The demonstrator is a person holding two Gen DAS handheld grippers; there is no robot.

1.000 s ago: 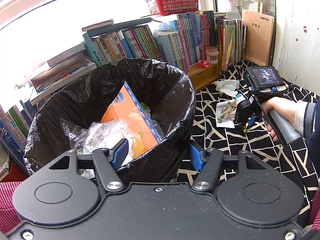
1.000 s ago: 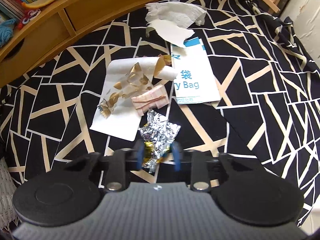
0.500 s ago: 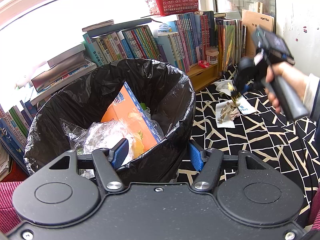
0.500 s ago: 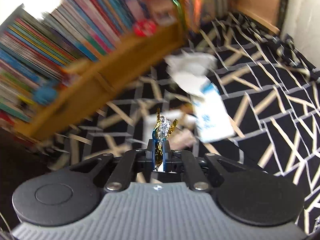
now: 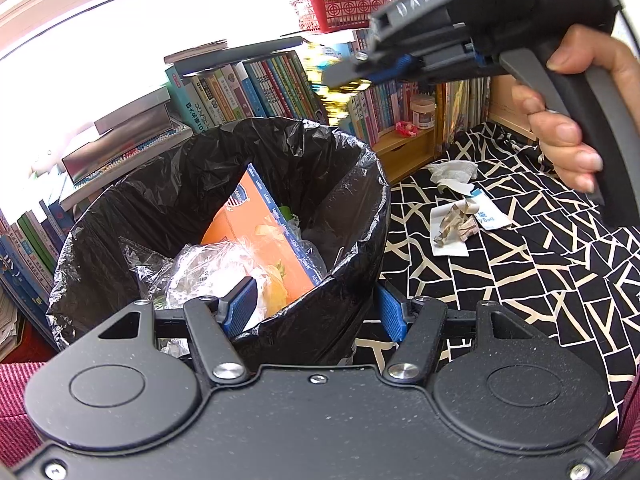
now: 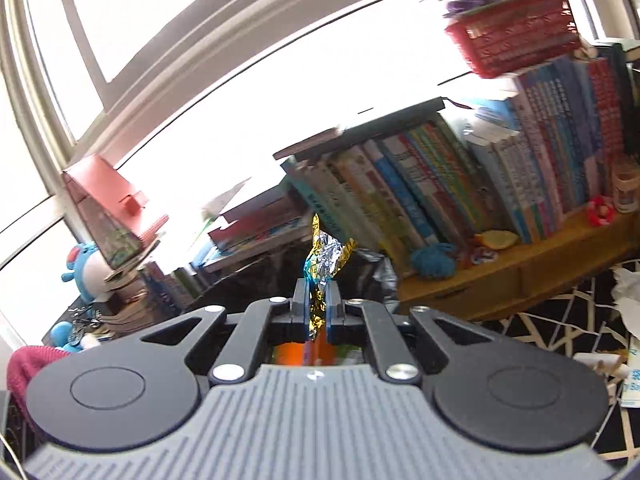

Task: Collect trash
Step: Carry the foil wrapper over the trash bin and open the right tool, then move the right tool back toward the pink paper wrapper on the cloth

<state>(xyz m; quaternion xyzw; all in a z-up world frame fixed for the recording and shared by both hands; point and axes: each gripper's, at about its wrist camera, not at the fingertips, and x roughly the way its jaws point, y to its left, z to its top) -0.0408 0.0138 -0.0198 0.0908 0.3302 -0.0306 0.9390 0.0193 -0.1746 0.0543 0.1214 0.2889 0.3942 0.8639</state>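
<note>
A crumpled foil wrapper [image 6: 322, 268], silver with gold and blue edges, stands pinched upright between the closed jaws of the right gripper [image 6: 318, 312], in the air above the bin's black liner [image 5: 248, 168]. In the left wrist view the same gripper [image 5: 360, 72] reaches in from the upper right, pointing left over the bin, with a person's hand [image 5: 572, 120] wrapped round its grey handle; the foil shows there only as a gold blur at the tip. The left gripper [image 5: 316, 308] sits low at the bin's near rim, its jaws closed on the liner's edge, one blue pad [image 5: 242, 306] inside and the other outside. Inside the bin lie an orange carton [image 5: 256, 240] and clear plastic wrap [image 5: 204, 268]. Behind stand rows of books [image 6: 460, 176] on a wooden shelf, topped by a red basket [image 6: 516, 44]. To the right, more litter stays on the black-and-cream patterned cloth [image 5: 520, 280]: a white tissue [image 5: 454, 172], a torn paper wrapper [image 5: 454, 226] and a small printed bag [image 5: 490, 216].
</note>
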